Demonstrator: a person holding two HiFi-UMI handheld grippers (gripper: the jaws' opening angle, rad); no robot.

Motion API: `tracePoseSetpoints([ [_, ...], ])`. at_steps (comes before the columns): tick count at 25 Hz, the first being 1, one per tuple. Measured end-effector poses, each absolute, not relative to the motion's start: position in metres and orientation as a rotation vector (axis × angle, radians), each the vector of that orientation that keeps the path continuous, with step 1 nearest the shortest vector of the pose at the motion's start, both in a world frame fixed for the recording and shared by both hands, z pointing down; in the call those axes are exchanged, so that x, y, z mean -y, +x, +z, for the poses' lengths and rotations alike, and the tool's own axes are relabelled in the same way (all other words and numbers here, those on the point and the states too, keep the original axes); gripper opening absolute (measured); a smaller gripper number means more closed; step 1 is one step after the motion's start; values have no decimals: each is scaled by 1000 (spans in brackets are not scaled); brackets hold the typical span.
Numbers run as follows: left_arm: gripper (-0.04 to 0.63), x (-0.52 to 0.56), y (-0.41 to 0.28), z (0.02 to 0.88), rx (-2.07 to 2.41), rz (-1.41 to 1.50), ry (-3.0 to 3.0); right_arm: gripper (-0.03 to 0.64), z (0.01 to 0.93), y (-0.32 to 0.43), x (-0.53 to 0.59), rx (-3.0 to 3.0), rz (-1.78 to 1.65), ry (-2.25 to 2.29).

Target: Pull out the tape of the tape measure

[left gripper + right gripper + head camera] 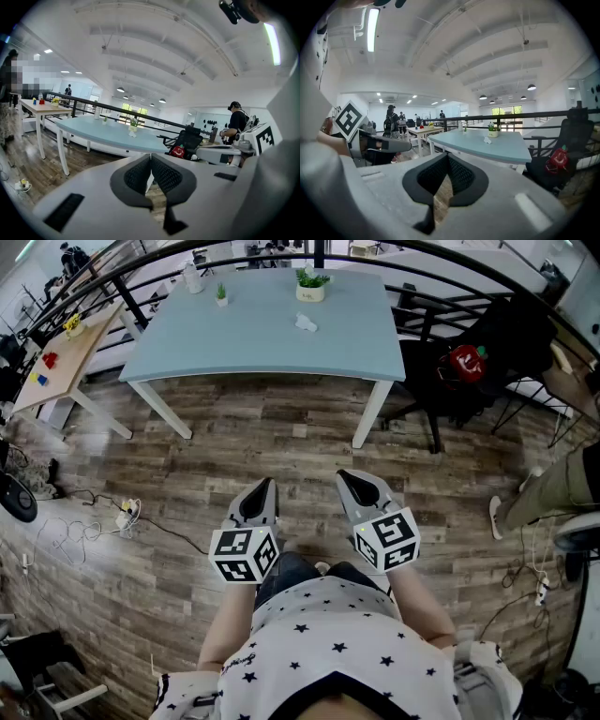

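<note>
A small white object (306, 322) lies on the light blue table (234, 343); it is too small to tell whether it is the tape measure. It also shows in the left gripper view as a white object (132, 134) and in the right gripper view as a white object (487, 140). My left gripper (265, 486) and right gripper (349, 476) hang side by side in front of my body over the wooden floor, well short of the table. Both are shut with nothing between the jaws, as the left gripper (150, 157) and right gripper (448, 157) show close up.
On the blue table stand a potted plant (310, 284), a smaller plant (221, 293) and a bottle (192, 277). A black chair with a red bag (466, 362) stands right of it. A wooden table (56, 357) is at the left. Cables and a power strip (127, 514) lie on the floor.
</note>
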State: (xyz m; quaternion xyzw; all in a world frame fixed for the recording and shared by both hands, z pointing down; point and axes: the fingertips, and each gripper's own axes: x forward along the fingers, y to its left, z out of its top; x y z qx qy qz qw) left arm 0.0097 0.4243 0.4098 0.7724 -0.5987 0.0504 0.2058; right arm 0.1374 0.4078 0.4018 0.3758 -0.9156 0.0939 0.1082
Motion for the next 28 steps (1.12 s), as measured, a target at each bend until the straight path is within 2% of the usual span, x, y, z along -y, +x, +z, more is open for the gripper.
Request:
tracePoseSetpoints([
  [24,8,-460,32,398,1636,68,2163,6,397,146,-443,2718,307,1065],
  [28,15,-458,28,402,1630,66,2152,26,406,142,-443,2701,322,1036],
])
